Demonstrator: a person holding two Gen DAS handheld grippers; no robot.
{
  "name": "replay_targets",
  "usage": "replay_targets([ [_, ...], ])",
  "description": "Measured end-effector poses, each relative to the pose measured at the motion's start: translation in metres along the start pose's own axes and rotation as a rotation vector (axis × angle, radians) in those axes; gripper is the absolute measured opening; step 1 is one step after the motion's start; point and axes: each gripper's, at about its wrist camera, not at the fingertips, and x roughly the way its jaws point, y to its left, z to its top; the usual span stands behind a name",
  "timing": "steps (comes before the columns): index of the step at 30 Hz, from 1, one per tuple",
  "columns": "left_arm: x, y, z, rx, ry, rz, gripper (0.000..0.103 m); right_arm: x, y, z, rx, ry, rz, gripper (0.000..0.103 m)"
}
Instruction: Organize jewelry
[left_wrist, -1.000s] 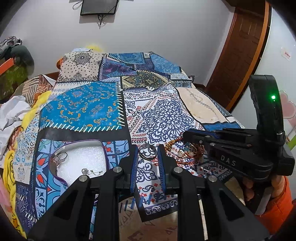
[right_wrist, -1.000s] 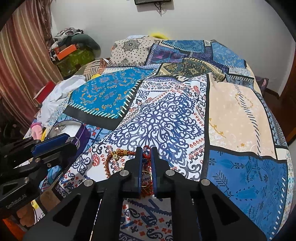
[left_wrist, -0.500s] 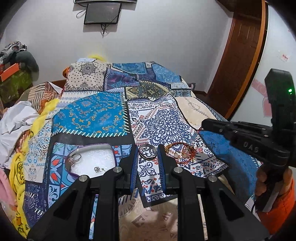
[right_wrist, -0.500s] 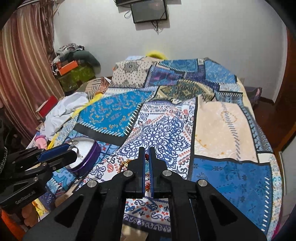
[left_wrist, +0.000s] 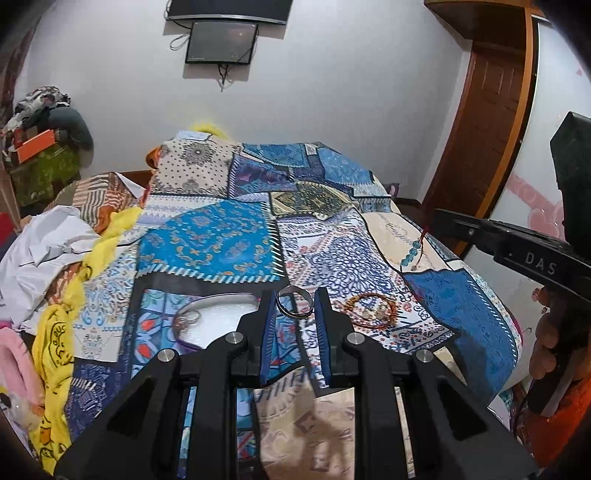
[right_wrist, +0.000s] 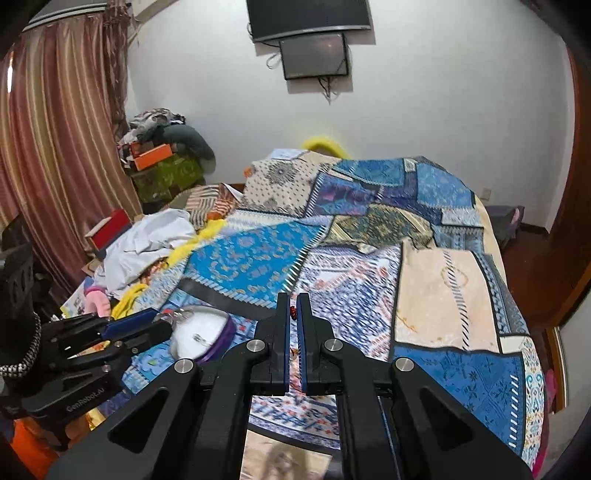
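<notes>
Now that both hands have risen from the bed (left_wrist: 207, 240), each set of tongs carries a piece clear of the patchwork cover where, a second ago, both worked low over the pile. The left tongs (left_wrist: 293, 306) stand partly open around a silver ring (left_wrist: 294, 303), which spans the gap between the blue pads and appears pinched there. The right tongs (right_wrist: 293, 314) are closed on a red cord; in the left view a strand of blue beads (left_wrist: 413, 252) dangles from their tip, right of the white-lined jewelry box (left_wrist: 221, 317). That box, purple-rimmed, lies on the bed just left of the ring and already holds small pieces. Orange bracelets (left_wrist: 373, 308) remain on the cover right of the box. I judge the lift finished, with carrying to the box next.
</notes>
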Motion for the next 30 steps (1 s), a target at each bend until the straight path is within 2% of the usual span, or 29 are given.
replay_targets([
  [16,-0.027,0.054,-0.011,-0.054,-0.026,0.087,0.02,0.03,0.068,0.011,-0.086,0.004,0.118,0.003],
  [22,-0.019,0.067,-0.015,-0.068,-0.006,0.092,0.02,0.043,0.082,0.01,-0.096,0.021,0.144,0.003],
  [30,0.006,0.082,-0.019,-0.109,0.036,0.088,0.02,0.074,0.089,0.004,-0.107,0.088,0.167,0.003],
])
